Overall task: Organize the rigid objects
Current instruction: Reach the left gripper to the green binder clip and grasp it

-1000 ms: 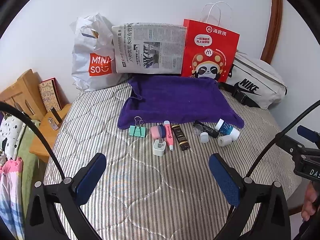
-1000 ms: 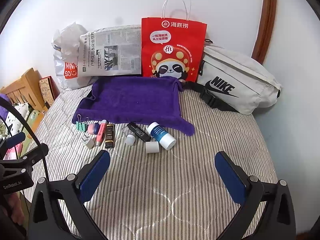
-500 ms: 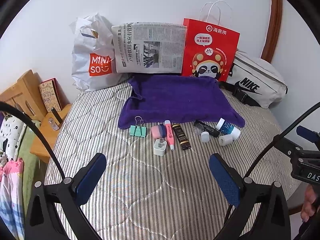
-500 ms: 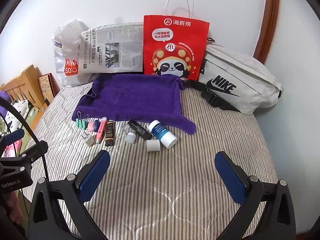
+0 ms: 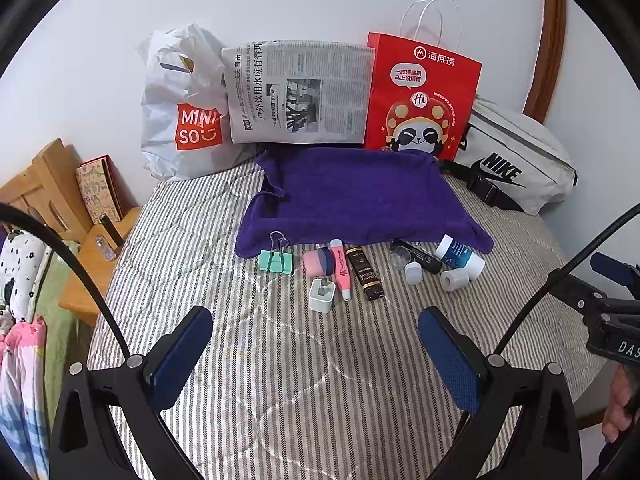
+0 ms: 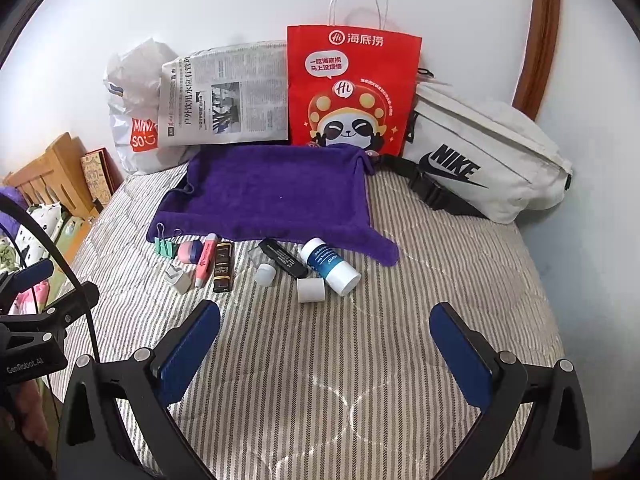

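A purple towel (image 5: 356, 200) lies flat on the striped bed. In front of it sits a row of small items: a green binder clip (image 5: 276, 260), a pink-and-blue eraser (image 5: 318, 262), a white charger plug (image 5: 322, 295), a pink highlighter (image 5: 341, 269), a dark brown tube (image 5: 365, 273), a black tube (image 5: 418, 256), a small white cap (image 5: 413, 273), a white roll (image 5: 454, 280) and a blue-and-white bottle (image 5: 460, 258). My left gripper (image 5: 316, 344) is open and empty, short of the row. My right gripper (image 6: 326, 340) is open and empty, near the bottle (image 6: 330, 266).
A Miniso bag (image 5: 184, 112), a newspaper (image 5: 300, 92), a red panda bag (image 5: 420, 96) and a white Nike pouch (image 5: 516, 164) stand along the wall. A wooden nightstand (image 5: 92, 248) is off the bed's left edge. The other gripper shows at the right edge (image 5: 608, 312).
Both grippers have drifted slightly, so the items shift a little in view. Nothing was picked up or moved.
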Demonstrator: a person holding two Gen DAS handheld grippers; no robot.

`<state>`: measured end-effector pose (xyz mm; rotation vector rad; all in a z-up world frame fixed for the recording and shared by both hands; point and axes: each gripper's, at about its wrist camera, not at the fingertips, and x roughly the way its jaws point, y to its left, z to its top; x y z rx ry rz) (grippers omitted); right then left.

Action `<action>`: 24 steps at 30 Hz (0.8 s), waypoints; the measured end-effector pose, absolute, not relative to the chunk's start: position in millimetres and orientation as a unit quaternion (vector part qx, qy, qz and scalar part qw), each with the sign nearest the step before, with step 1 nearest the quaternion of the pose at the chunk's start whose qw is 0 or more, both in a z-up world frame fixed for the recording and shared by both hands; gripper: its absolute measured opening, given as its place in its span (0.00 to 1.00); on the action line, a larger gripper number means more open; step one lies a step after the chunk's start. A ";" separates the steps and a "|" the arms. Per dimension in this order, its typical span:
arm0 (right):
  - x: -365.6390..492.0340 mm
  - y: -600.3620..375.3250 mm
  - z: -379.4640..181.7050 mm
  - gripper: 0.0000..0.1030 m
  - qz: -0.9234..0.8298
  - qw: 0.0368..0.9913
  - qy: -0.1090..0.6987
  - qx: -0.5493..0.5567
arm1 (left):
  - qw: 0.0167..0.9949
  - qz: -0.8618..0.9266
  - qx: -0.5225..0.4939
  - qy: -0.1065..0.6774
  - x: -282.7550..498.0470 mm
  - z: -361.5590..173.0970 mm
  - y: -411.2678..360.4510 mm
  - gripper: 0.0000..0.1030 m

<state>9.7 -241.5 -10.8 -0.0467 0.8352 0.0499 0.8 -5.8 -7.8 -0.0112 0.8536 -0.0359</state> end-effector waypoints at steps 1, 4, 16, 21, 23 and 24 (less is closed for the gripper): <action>11.6 -242.8 -13.1 1.00 0.025 0.913 0.408 -0.021 | 0.910 -0.016 -0.004 0.415 2.8 -9.8 -5.0 1.00; 18.6 -247.5 -21.2 1.00 0.026 0.908 0.418 -0.012 | 0.906 -0.011 -0.005 0.424 9.8 -19.5 0.6 1.00; 42.2 -259.8 -49.3 1.00 0.025 0.899 0.437 0.003 | 0.889 0.007 0.002 0.458 61.7 -71.7 30.4 1.00; 50.1 -262.7 -59.7 0.99 0.023 0.897 0.442 0.001 | 0.883 0.003 0.007 0.469 86.2 -91.4 44.4 1.00; 53.3 -265.1 -66.1 0.99 0.023 0.894 0.447 0.006 | 0.881 -0.005 0.003 0.473 95.6 -100.2 48.7 1.00; 55.1 -266.5 -69.3 0.99 0.025 0.892 0.451 0.010 | 0.880 -0.008 0.002 0.475 99.6 -104.0 50.4 1.00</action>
